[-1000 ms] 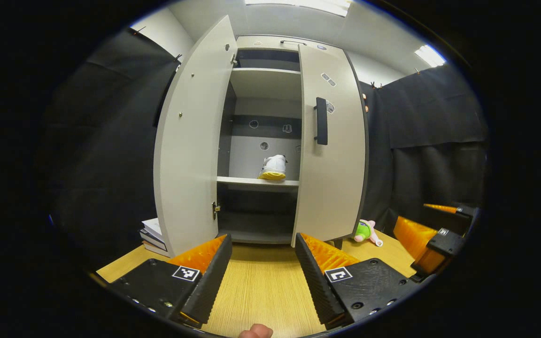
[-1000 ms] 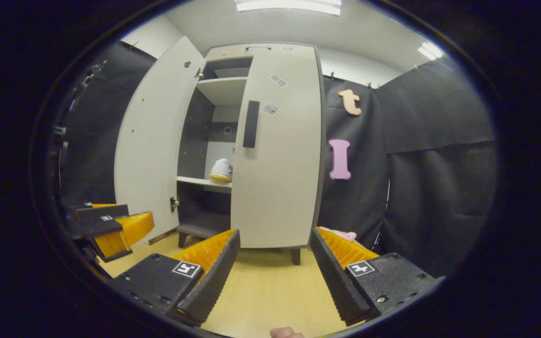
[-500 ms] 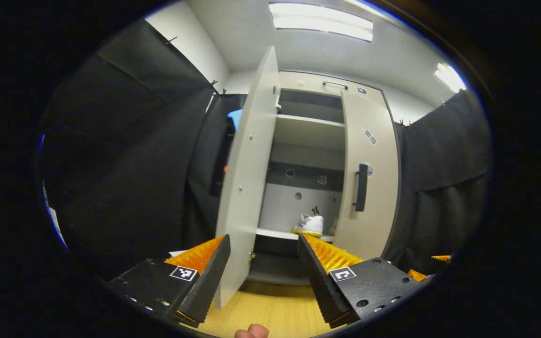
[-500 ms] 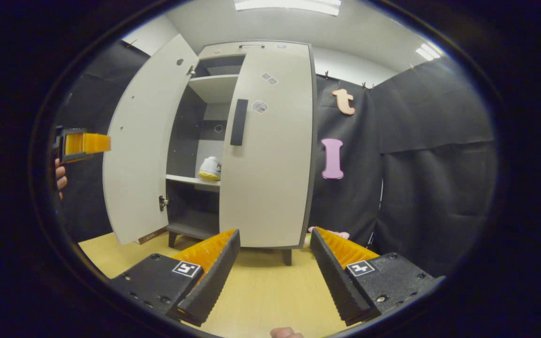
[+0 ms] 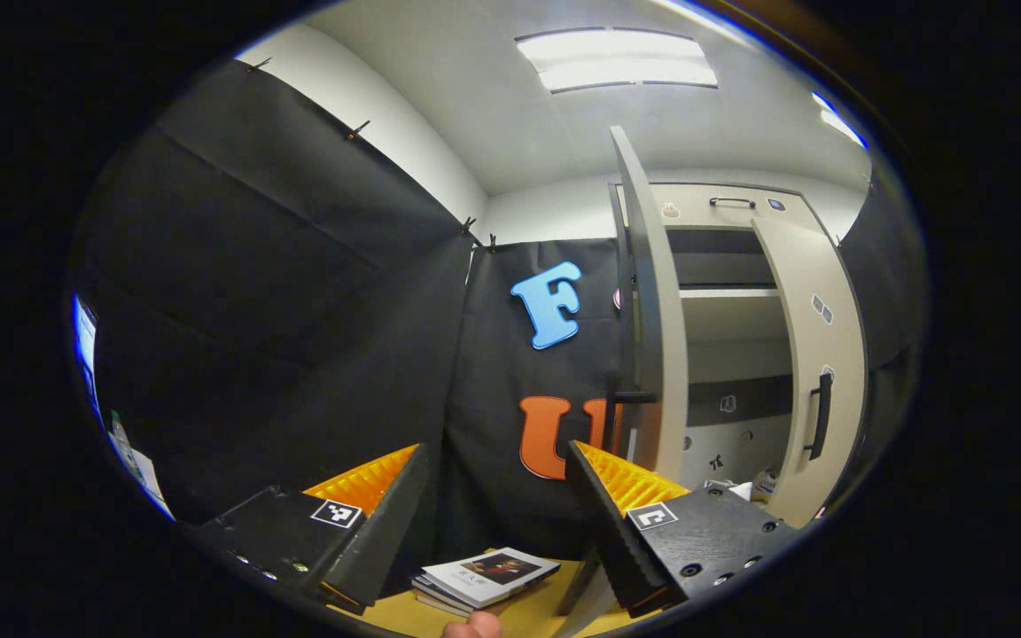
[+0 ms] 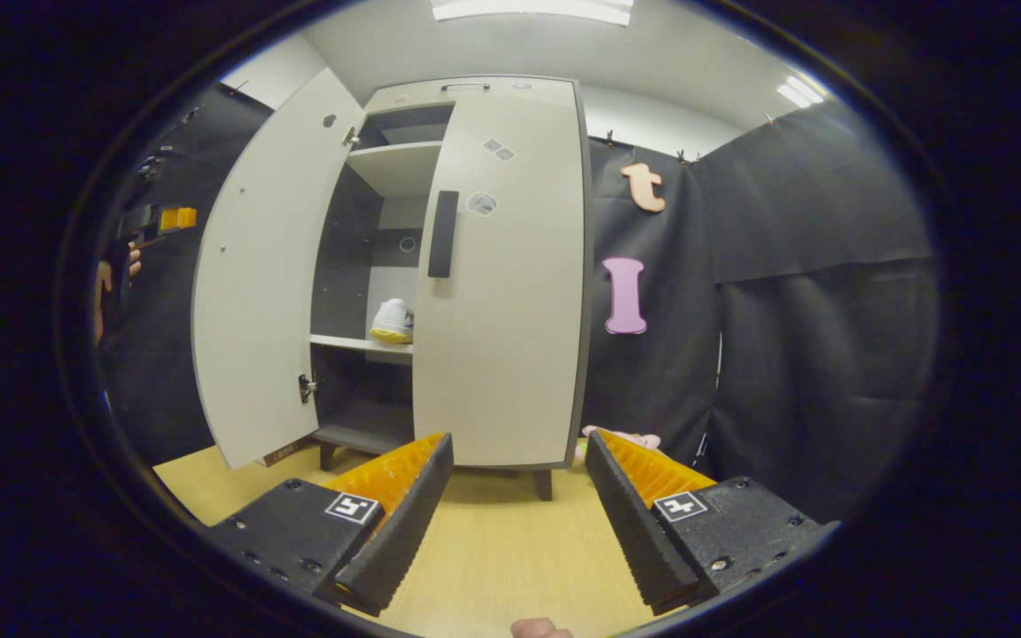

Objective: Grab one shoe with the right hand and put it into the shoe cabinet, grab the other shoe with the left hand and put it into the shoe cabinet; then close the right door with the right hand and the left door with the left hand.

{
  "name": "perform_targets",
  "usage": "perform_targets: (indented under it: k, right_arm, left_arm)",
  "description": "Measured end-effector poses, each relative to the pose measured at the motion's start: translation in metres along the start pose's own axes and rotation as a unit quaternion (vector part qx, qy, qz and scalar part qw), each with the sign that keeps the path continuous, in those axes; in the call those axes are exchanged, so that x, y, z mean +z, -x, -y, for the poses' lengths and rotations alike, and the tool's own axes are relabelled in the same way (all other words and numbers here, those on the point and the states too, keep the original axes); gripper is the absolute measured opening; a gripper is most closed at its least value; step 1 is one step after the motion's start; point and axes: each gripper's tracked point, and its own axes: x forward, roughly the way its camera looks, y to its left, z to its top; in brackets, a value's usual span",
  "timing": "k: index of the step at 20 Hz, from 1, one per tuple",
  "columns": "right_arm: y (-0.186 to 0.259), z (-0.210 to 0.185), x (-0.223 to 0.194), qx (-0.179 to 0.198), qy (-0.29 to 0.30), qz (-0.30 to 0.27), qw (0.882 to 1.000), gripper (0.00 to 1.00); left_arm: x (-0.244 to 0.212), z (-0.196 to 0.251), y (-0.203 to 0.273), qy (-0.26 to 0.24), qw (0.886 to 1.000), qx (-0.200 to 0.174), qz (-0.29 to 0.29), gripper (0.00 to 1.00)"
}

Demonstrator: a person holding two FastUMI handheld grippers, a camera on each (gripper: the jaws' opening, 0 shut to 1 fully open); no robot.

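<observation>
Left claw swung outside the left door, both claws wide and empty, right claw facing the shoe cabinet

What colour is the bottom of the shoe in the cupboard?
Yellow. The shoe is white with a yellow sole, clearest in the right gripper view.

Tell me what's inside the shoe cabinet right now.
A white shoe with a yellow sole sits on the middle shelf of the cabinet. The shut right door covers the right half, so the second shoe can't be confirmed there.
</observation>
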Motion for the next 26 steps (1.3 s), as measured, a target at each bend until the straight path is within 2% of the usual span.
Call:
perform_targets:
  k: [2,5,7,8,10,13,14,15,18,23,25,26]
  right_arm:
    - [-0.001,0.003,0.002,-0.003,-0.001,-0.001,1.0,0.98]
    - [-0.004,0.005,0.01,-0.01,0.003,0.005,1.0,0.98]
    - [-0.006,0.004,0.01,-0.008,0.001,0.004,1.0,0.98]
    - [-0.006,0.002,0.01,-0.006,-0.001,0.003,1.0,0.94]
    - [-0.007,-0.002,0.011,-0.004,-0.001,0.003,1.0,0.98]
    - [-0.008,-0.009,0.009,0.004,-0.006,0.0,1.0,0.98]
    - [-0.009,-0.012,0.008,0.008,-0.007,-0.003,1.0,0.94]
    - [-0.009,-0.013,0.007,0.01,-0.007,-0.004,1.0,0.98]
    - [-0.008,-0.016,0.008,0.014,-0.007,-0.002,1.0,0.98]
    - [-0.008,0.0,0.011,-0.002,-0.011,-0.001,1.0,0.98]
    - [-0.007,0.008,0.011,-0.012,-0.012,0.002,1.0,0.98]
    - [-0.007,0.011,0.011,-0.017,-0.013,0.002,1.0,1.0]
  left_arm:
    - [-0.018,-0.004,-0.015,0.0,1.0,0.002,-0.029,0.95]
    - [-0.027,0.001,-0.02,0.028,0.998,-0.012,-0.056,0.95]
    - [-0.025,0.001,-0.021,0.024,0.998,-0.019,-0.049,0.94]
    - [-0.025,0.001,-0.025,0.016,0.999,-0.023,-0.046,0.93]
    - [-0.024,0.001,-0.028,0.002,0.999,-0.023,-0.043,0.93]
    - [-0.021,0.009,-0.026,-0.012,0.998,-0.037,-0.04,0.93]
    - [-0.021,0.014,-0.026,-0.01,0.998,-0.046,-0.04,0.92]
    - [-0.022,0.025,-0.024,0.0,0.997,-0.06,-0.045,0.92]
    - [-0.024,0.073,-0.01,0.039,0.99,-0.117,-0.062,0.92]
    - [-0.017,0.162,-0.009,0.05,0.981,-0.181,-0.045,0.92]
    - [-0.019,0.2,-0.011,0.061,0.974,-0.212,-0.054,0.93]
    - [-0.02,0.215,-0.011,0.062,0.972,-0.22,-0.057,1.0]
